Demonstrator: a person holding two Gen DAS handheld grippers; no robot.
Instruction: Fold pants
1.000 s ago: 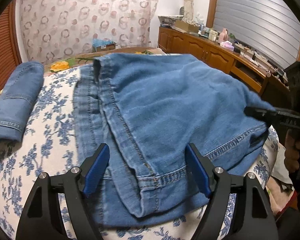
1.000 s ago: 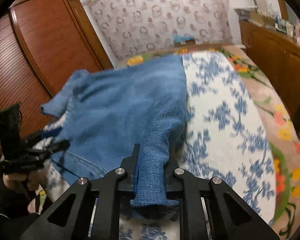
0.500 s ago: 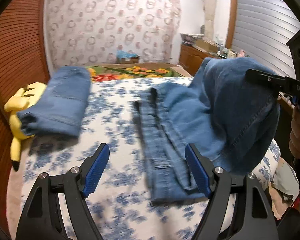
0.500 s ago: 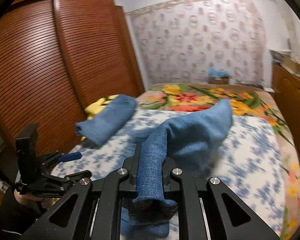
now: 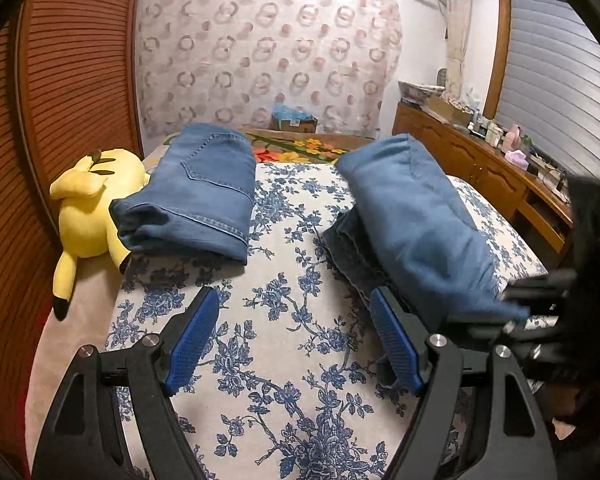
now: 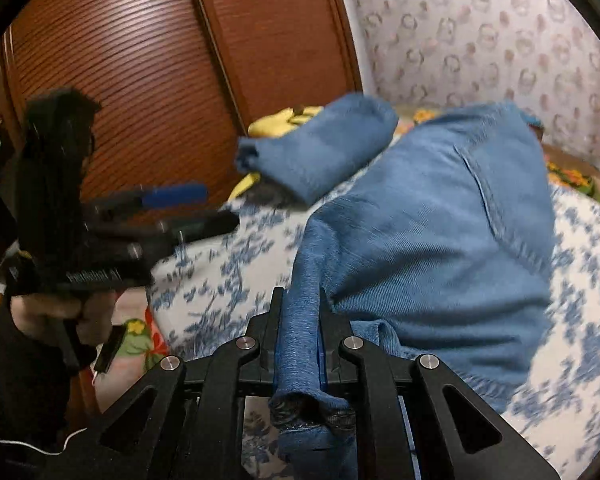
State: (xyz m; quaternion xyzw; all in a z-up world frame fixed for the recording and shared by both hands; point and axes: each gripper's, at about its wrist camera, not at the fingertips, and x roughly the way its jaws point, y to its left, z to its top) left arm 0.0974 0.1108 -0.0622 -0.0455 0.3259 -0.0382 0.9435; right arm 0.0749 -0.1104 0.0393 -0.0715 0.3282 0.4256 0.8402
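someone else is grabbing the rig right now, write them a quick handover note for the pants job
Right tongs: shut on a bunched fold of the jeans, carrying it over the rest of the pair.
Left tongs: open, holding nothing, above the floral bedspread to the left of the jeans.
Things: the jeans in work lie on the right part of the bed, partly doubled over. A second pair, the folded jeans, sits on the far left beside a yellow plush toy.
Done: one pair folded; this pair has its fold under way.
Left: lay the held fold down, release, square the edges, probably one more fold.
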